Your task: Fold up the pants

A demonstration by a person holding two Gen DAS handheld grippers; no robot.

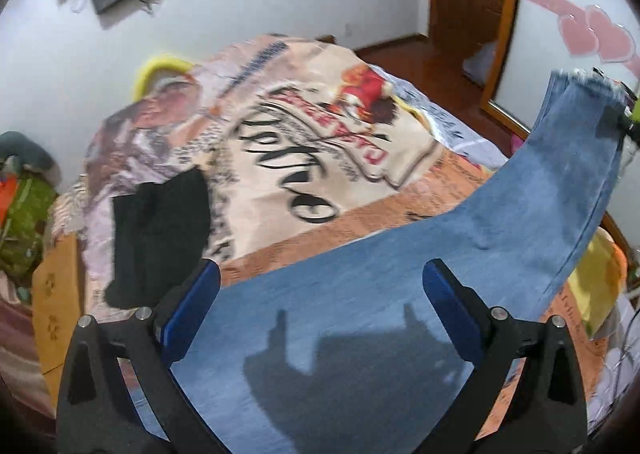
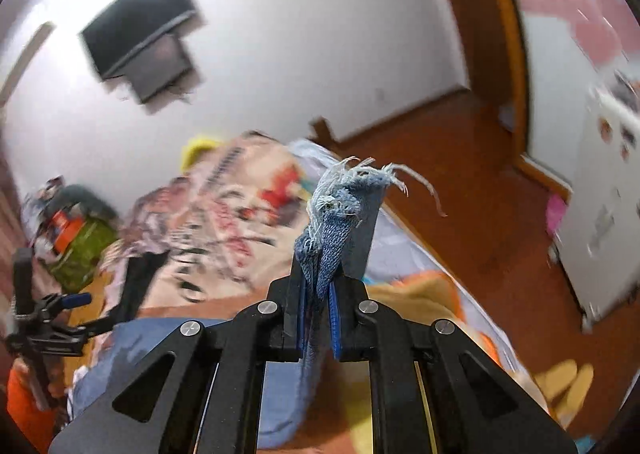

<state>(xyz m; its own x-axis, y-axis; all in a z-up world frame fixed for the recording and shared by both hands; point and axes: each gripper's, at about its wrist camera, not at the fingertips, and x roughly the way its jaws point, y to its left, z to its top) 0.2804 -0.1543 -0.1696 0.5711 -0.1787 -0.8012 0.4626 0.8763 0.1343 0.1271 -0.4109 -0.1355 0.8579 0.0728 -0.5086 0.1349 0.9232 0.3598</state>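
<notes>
Here the right gripper [image 2: 320, 254] has its jaws pinching the frayed hem of the jeans [image 1: 360, 314], lifted off the bed [image 1: 320, 134]. Left gripper [image 1: 320, 282] jaws spread wide above the denim, holding nothing.

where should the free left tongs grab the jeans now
Take the jeans at the near long edge of the leg that lies flat on the blanket, coming down from above. The right tongs already pinch the frayed hem, lifting that end, while the left tongs hang open over the flat part.
</notes>
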